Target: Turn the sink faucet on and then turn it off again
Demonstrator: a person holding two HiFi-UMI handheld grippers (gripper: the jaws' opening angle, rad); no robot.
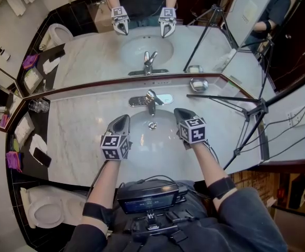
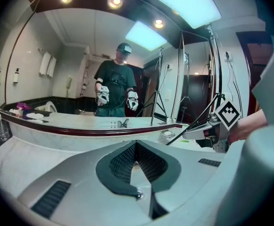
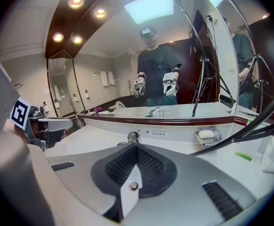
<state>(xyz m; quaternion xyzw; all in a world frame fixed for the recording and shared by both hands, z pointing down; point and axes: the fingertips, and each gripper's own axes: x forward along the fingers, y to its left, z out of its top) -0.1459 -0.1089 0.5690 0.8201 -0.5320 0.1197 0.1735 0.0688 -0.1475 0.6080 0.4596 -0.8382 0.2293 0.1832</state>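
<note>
Head view is showing my two grippers hovering over one white oval sink basin (image 1: 142, 134). My left gripper (image 1: 122, 121) and right gripper (image 1: 181, 112) are both clenching shut on nothing. One chrome lever faucet (image 1: 151, 100) is standing untouched behind the basin, between them.

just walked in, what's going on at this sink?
A person stands at a white marble vanity with a two-jaw gripper in each hand. The left gripper and right gripper hover over the white oval basin, one on either side of the chrome lever faucet. Both have their jaws shut and empty. Neither touches the faucet, and no water stream shows.
</note>
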